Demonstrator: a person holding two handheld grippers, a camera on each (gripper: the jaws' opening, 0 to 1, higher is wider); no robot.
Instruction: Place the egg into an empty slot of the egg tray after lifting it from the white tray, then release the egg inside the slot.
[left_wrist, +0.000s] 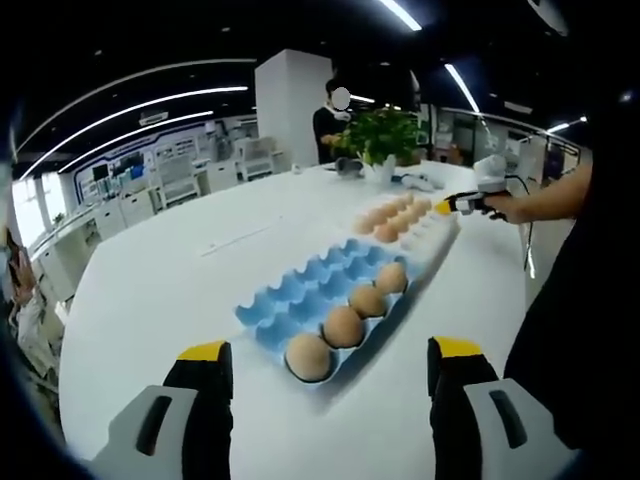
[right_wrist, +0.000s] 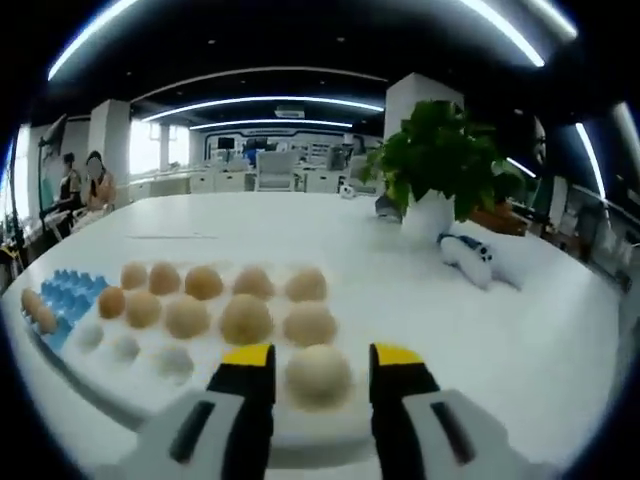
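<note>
Straddling an egg (right_wrist: 318, 374) on the white tray (right_wrist: 330, 432), right tongs (right_wrist: 322, 362) gape (left tongs (left_wrist: 330, 362) too).

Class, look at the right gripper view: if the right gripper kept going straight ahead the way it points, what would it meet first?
The right gripper would most likely meet the nearest egg on the white tray, which already sits between its open jaws, apparently untouched; depth is uncertain.

Long ceiling light strips (left_wrist: 140, 105) glow overhead in both views, bowed by fisheye distortion. The white table (right_wrist: 330, 240) reflects evenly, with soft shadows. Edges darken and blur; the right gripper view is softer.
</note>
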